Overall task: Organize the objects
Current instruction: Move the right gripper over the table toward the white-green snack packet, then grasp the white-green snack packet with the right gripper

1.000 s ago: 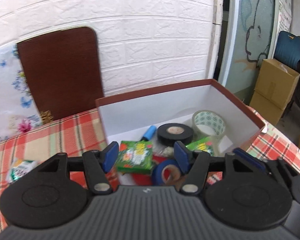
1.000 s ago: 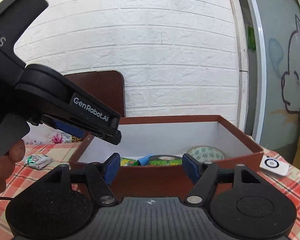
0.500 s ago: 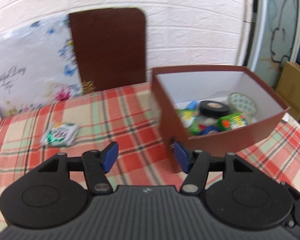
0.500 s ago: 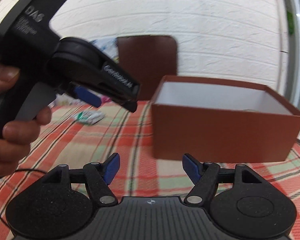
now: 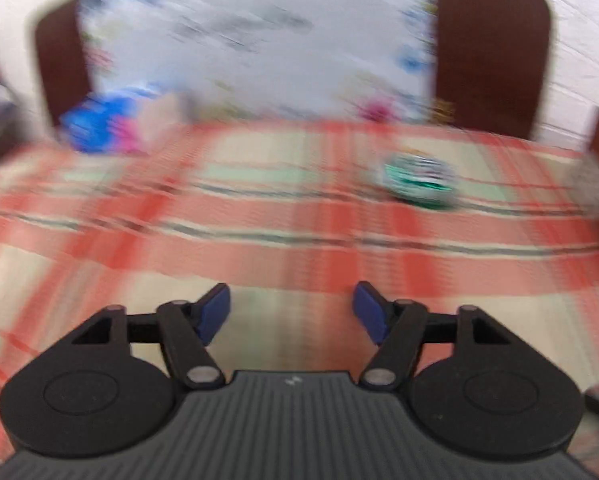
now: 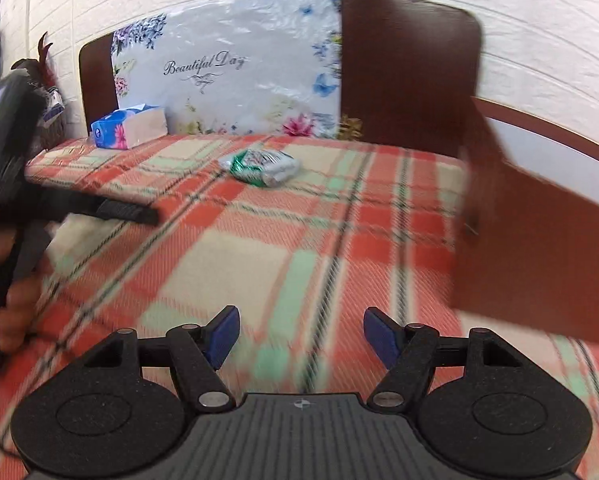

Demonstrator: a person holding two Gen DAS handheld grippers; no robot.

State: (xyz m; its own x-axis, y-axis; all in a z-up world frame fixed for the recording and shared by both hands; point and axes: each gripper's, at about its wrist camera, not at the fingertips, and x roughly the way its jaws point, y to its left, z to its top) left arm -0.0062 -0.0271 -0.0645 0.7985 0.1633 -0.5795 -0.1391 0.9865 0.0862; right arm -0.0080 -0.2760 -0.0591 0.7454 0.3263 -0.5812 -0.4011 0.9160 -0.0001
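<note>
A green-and-white packet (image 5: 419, 180) (image 6: 261, 166) lies on the red plaid tablecloth, far ahead of both grippers. My left gripper (image 5: 291, 314) hangs over bare cloth, its jaws opening with nothing between them; its view is blurred by motion. In the right wrist view the left gripper's body is a dark blur at the left edge, held by a hand (image 6: 13, 304). My right gripper (image 6: 301, 338) stands open and empty above the cloth. The brown box (image 6: 539, 248) with white inside walls rises at the right; its contents are hidden.
A blue tissue box (image 6: 129, 126) (image 5: 99, 124) stands at the table's far left. A flowered white board (image 6: 235, 72) and a dark brown panel (image 6: 411, 68) lean against the white brick wall behind the table.
Both grippers swung left, away from the brown box and lower over the tablecloth. The left one's jaws have widened. The packet and tissue box came into view ahead.
</note>
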